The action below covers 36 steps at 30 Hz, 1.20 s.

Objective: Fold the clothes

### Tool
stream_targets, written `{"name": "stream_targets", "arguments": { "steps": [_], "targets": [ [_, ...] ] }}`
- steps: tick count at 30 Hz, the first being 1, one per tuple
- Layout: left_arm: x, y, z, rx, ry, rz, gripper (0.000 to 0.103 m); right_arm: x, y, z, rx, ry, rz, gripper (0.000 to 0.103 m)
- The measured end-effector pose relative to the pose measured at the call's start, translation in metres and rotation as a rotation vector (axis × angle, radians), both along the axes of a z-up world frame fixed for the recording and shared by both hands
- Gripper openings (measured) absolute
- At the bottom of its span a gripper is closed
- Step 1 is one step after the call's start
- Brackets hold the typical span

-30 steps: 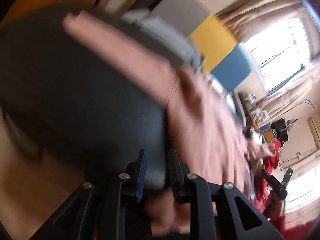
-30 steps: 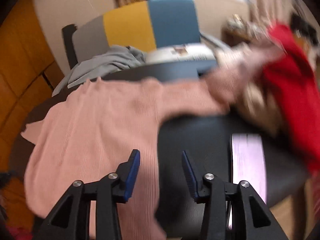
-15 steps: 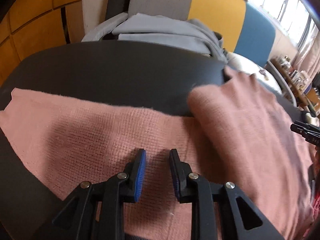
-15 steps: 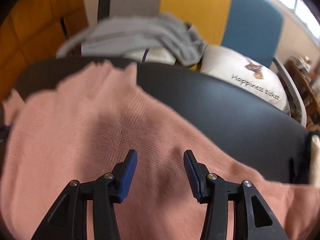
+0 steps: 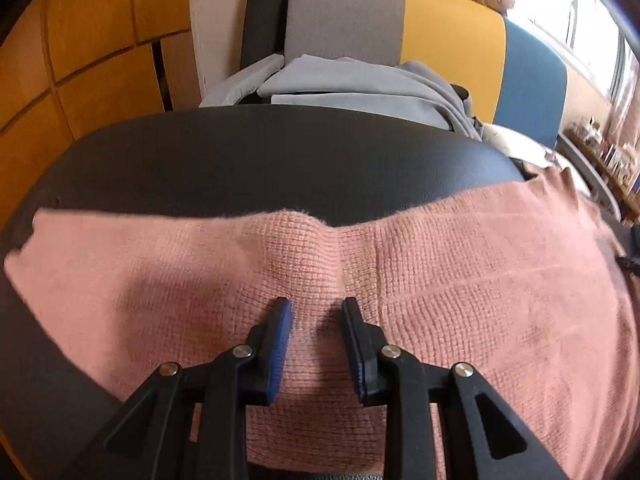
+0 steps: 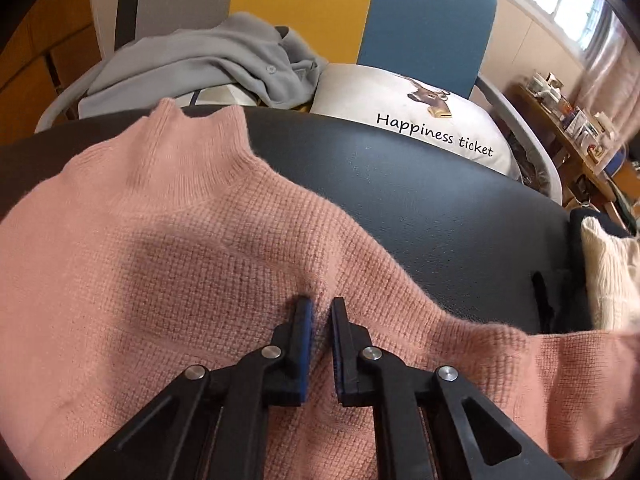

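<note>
A pink knit sweater [image 5: 480, 300] lies spread on the black padded table [image 5: 280, 160]. My left gripper [image 5: 316, 312] points down onto it near one straight edge. Its jaws are opening and stand apart, with a low ridge of knit between them. In the right wrist view the sweater [image 6: 160, 260] shows its high collar [image 6: 192, 144] at the far left and a sleeve [image 6: 560, 368] trailing right. My right gripper [image 6: 320, 308] is at the shoulder, its jaws closing narrowly on a puckered pinch of knit.
A crumpled grey garment [image 6: 200, 64] and a white printed pillow [image 6: 400, 112] lie on the grey, yellow and blue seat behind the table. A cream knit garment [image 6: 604, 264] sits at the table's right end. Wooden panels stand at left.
Both grippers came down onto the sweater, which now lies flat on the table. The right jaws went from wide apart to nearly together on the knit. The left jaws widened slightly.
</note>
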<state>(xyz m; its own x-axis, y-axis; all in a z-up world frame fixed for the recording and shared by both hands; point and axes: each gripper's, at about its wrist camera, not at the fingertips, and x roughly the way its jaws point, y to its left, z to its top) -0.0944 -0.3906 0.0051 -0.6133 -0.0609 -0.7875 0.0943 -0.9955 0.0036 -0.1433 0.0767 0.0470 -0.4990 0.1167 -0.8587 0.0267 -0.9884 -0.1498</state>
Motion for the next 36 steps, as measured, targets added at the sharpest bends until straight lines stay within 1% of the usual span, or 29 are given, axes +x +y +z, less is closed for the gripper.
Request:
{"name": "stream_targets", "arguments": {
  "steps": [1, 2, 3, 5, 6, 7, 8, 9, 11, 12, 13, 14, 15, 16, 17, 19, 20, 22, 23, 24, 26, 27, 29, 30, 31, 32, 34, 35, 36],
  "targets": [
    [-0.001, -0.001, 0.001, 0.002, -0.006, -0.001, 0.027, 0.002, 0.000, 0.002, -0.007, 0.005, 0.008, 0.016],
    [-0.003, -0.002, 0.001, 0.006, -0.013, -0.002, 0.027, 0.004, 0.000, 0.006, -0.030, 0.006, 0.021, 0.020],
    [-0.004, -0.004, 0.003, 0.027, -0.029, 0.006, 0.027, 0.008, 0.002, 0.013, -0.065, 0.019, 0.031, 0.024],
    [0.004, -0.010, 0.014, 0.051, -0.056, 0.067, 0.026, 0.030, 0.014, 0.037, -0.155, 0.096, 0.025, 0.032],
    [0.007, -0.010, 0.019, 0.061, -0.050, 0.075, 0.026, 0.044, 0.021, 0.049, -0.190, 0.134, 0.014, 0.046],
    [0.013, 0.000, 0.028, 0.073, -0.034, 0.043, 0.026, 0.059, 0.027, 0.057, -0.207, 0.152, -0.001, 0.059],
    [0.020, 0.011, 0.037, 0.086, -0.017, 0.005, 0.026, 0.073, 0.031, 0.060, -0.210, 0.146, -0.015, 0.062],
    [0.027, 0.021, 0.047, 0.099, 0.001, -0.033, 0.026, 0.087, 0.035, 0.063, -0.213, 0.140, -0.029, 0.061],
    [0.032, 0.050, 0.056, 0.079, 0.019, -0.125, 0.026, 0.112, 0.038, 0.060, -0.231, 0.106, -0.029, 0.054],
    [0.034, 0.067, 0.059, 0.064, 0.025, -0.173, 0.027, 0.126, 0.035, 0.054, -0.238, 0.077, -0.019, 0.045],
    [0.033, 0.081, 0.054, 0.069, 0.000, -0.208, 0.027, 0.138, 0.032, 0.046, -0.238, 0.047, -0.011, 0.041],
    [0.031, 0.095, 0.047, 0.077, -0.029, -0.242, 0.027, 0.146, 0.027, 0.035, -0.227, 0.021, -0.003, 0.041],
    [0.028, 0.105, 0.036, 0.061, -0.071, -0.254, 0.027, 0.152, 0.022, 0.024, -0.219, 0.004, 0.008, 0.040],
    [0.024, 0.111, 0.022, 0.017, -0.114, -0.253, 0.027, 0.157, 0.018, 0.015, -0.213, -0.006, 0.017, 0.038],
    [0.024, 0.113, 0.012, -0.022, -0.115, -0.256, 0.030, 0.161, 0.012, 0.010, -0.198, 0.004, 0.021, 0.038],
    [0.024, 0.105, 0.011, -0.079, -0.071, -0.244, 0.031, 0.170, -0.002, 0.009, -0.150, 0.056, 0.026, 0.039],
    [0.025, 0.100, 0.011, -0.107, -0.048, -0.237, 0.032, 0.171, -0.005, 0.008, -0.149, 0.064, 0.026, 0.039],
    [0.021, 0.079, 0.009, -0.093, -0.043, -0.200, 0.033, 0.171, -0.009, 0.004, -0.212, 0.076, 0.008, 0.040],
    [0.017, 0.068, 0.009, -0.084, -0.043, -0.187, 0.036, 0.173, -0.014, 0.004, -0.233, 0.084, 0.011, 0.040],
    [0.015, 0.060, 0.009, -0.080, -0.046, -0.173, 0.037, 0.174, -0.019, 0.003, -0.232, 0.093, 0.025, 0.042],
    [0.014, 0.045, 0.008, -0.080, -0.052, -0.149, 0.038, 0.177, -0.027, 0.003, -0.218, 0.106, 0.061, 0.049],
    [0.014, 0.040, 0.008, -0.087, -0.054, -0.142, 0.039, 0.177, -0.027, 0.003, -0.232, 0.104, 0.071, 0.053],
    [0.020, 0.032, 0.006, -0.109, -0.052, -0.140, 0.040, 0.176, -0.016, 0.012, -0.303, 0.113, 0.073, 0.053],
    [0.023, 0.031, 0.005, -0.120, -0.044, -0.138, 0.040, 0.175, -0.008, 0.017, -0.343, 0.123, 0.071, 0.050],
    [0.026, 0.030, 0.005, -0.131, -0.036, -0.135, 0.040, 0.175, 0.000, 0.024, -0.363, 0.141, 0.056, 0.050],
    [0.028, 0.029, 0.004, -0.137, -0.023, -0.133, 0.041, 0.171, 0.011, 0.030, -0.343, 0.160, 0.014, 0.050],
    [0.031, 0.030, 0.003, -0.148, -0.001, -0.128, 0.041, 0.153, 0.045, 0.042, -0.272, 0.175, -0.092, 0.050],
    [0.031, 0.030, 0.002, -0.157, 0.005, -0.128, 0.041, 0.143, 0.062, 0.045, -0.245, 0.169, -0.140, 0.050],
    [0.032, 0.031, 0.002, -0.164, 0.009, -0.128, 0.041, 0.131, 0.077, 0.042, -0.227, 0.135, -0.169, 0.050]
  ]
}}
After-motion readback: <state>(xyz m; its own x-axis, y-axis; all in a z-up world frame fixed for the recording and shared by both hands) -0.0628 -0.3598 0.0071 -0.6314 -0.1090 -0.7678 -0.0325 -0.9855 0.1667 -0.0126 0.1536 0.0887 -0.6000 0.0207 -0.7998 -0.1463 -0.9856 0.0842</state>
